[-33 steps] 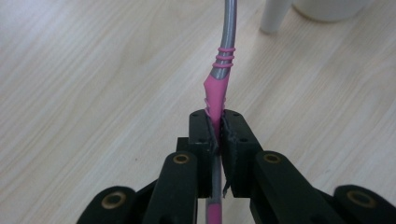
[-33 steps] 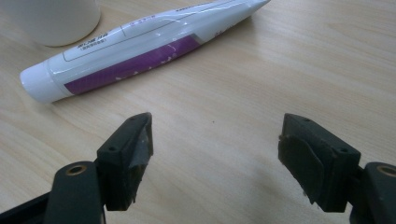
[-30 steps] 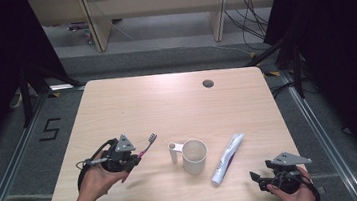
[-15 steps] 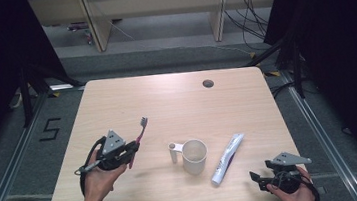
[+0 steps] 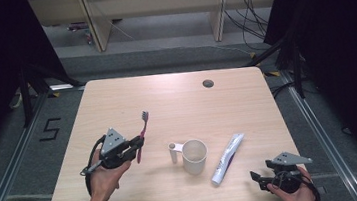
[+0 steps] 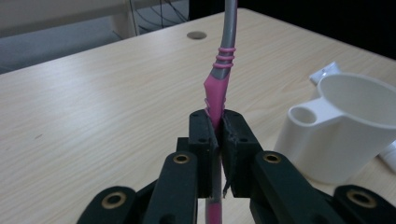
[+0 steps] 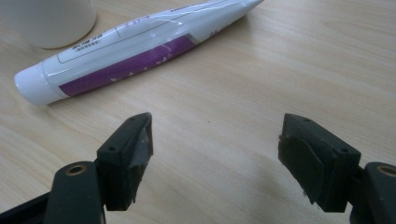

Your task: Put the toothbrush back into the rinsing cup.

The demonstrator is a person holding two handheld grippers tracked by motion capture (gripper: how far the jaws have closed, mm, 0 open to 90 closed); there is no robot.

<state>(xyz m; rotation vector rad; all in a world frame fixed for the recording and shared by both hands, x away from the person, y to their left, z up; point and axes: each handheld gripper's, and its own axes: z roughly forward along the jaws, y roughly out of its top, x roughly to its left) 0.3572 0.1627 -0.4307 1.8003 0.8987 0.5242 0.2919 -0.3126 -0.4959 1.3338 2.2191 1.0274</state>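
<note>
1. My left tongs [image 5: 138,144] are clamped on the pink handle of the toothbrush [image 5: 141,132], held above the left part of the worktop [image 5: 176,100], bristle end pointing away from me.
2. In the left gripper view, the toothbrush rises from between the closed jaws.
3. Just right of it stands a white cup [image 5: 194,155], its handle toward the toothbrush.
4. A white and purple toothpaste tube [image 5: 227,158] lies flat beside the cup.
5. My right tongs [image 5: 254,178] sit wide apart and empty near the worktop's front right corner, close to the tube's cap.
</note>
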